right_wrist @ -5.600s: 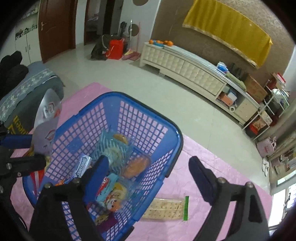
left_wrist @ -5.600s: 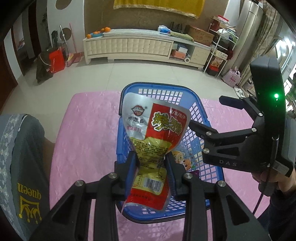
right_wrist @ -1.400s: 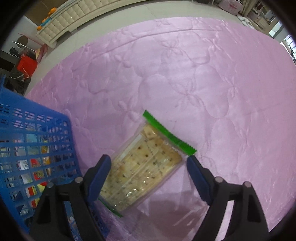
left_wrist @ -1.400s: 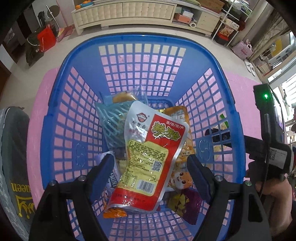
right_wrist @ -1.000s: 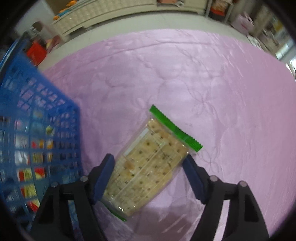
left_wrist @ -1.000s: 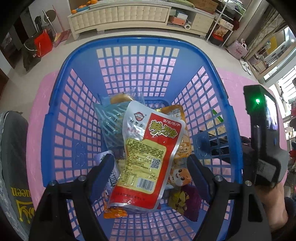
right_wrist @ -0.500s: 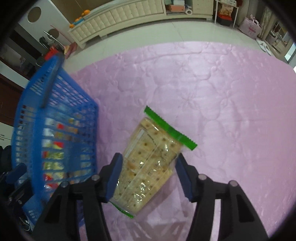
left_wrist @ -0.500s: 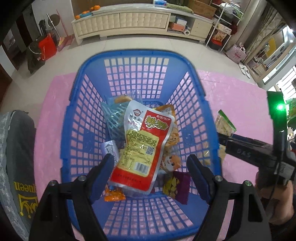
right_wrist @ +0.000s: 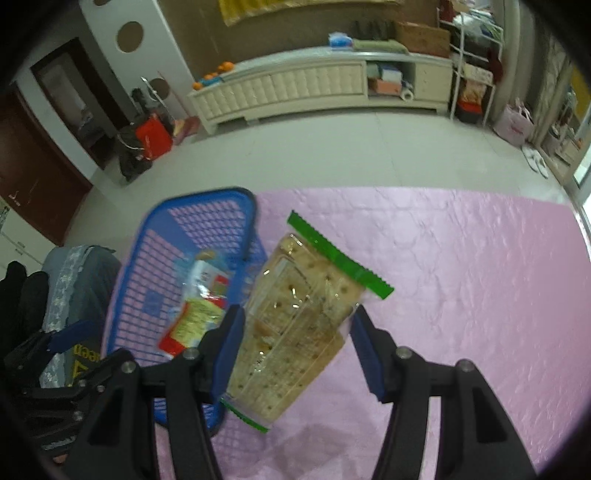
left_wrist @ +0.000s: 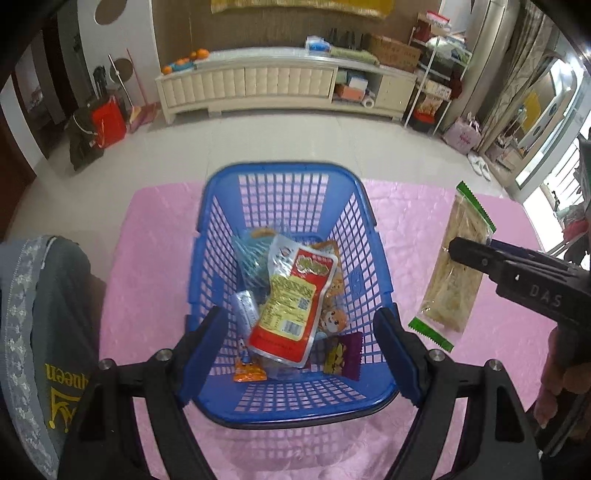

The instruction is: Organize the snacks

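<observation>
cracker pack point(right_wrist: 299, 325) between right jaws, seemingly gripped

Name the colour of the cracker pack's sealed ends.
Green, on the cracker pack; clearest in the right wrist view.

Place: a home living room.
Floor: pale glossy tiles point(left_wrist: 258, 147).
Far wall: long cream low cabinet point(left_wrist: 258, 86) with oranges point(left_wrist: 195, 55) on top and a yellow cloth point(left_wrist: 295, 5) hanging above.
Corner: metal shelf rack point(left_wrist: 439, 85) crowded with household goods.
Left side: dark wooden door point(right_wrist: 33, 177).
Foreground: table under a pink cloth point(left_wrist: 155, 258).
</observation>
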Motion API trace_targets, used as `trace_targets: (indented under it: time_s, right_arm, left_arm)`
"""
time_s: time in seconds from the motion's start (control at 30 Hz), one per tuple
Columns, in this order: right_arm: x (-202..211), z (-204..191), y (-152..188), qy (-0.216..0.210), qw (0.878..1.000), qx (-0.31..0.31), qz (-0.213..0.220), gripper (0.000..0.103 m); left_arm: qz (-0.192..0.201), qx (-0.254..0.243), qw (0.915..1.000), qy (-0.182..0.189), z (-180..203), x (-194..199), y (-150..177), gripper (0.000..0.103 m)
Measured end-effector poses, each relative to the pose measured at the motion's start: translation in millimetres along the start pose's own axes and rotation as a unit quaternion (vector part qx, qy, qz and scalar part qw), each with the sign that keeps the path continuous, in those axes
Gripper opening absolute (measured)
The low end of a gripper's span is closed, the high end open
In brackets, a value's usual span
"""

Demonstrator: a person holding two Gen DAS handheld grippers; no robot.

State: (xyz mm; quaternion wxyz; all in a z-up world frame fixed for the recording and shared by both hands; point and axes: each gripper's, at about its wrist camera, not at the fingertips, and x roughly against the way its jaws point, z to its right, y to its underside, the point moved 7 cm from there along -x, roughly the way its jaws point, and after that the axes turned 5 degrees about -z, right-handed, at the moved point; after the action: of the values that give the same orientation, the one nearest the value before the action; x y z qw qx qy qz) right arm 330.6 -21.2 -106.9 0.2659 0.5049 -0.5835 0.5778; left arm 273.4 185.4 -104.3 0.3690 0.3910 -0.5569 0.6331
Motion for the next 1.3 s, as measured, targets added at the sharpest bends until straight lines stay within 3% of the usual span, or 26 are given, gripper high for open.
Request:
trace_targets:
  time_s: [0.2,0.47,0.6,0.9,1.3]
  right_arm:
    - [4.9,-39.2,-10.3,-0.019,0.999,0.04,0.013,0.063]
    - [-24.2,-77.5,-12.4,-0.04,0.996,0.082,-0.012,0.063]
    - [-36.1,-89.8,-9.2,-0.032,0.994,0.104,-0.021,0.063]
    - [-79.4,-107.2,4.1,0.011,0.986,0.157,-0.053,0.063]
    - [-85.9,-98.4,15.1,0.041,0.985,0.145,-0.08,0.067]
  left_arm:
    - [0.026,0.002,0.9997,0.004,-11.2,13.5,-0.9,0.079]
    - [0.043,0.015,0.9988,-0.019,-47.0,10.9,3.3,0.079]
    - [0.051,0.016,0.9981,-0.03,-63.1,4.0,6.9,0.079]
    - [0.031,0.014,0.9989,-0.033,-76.7,-20.0,16.3,0.08]
    - [0.058,0.023,0.9976,-0.029,-86.0,-19.2,17.5,0.093]
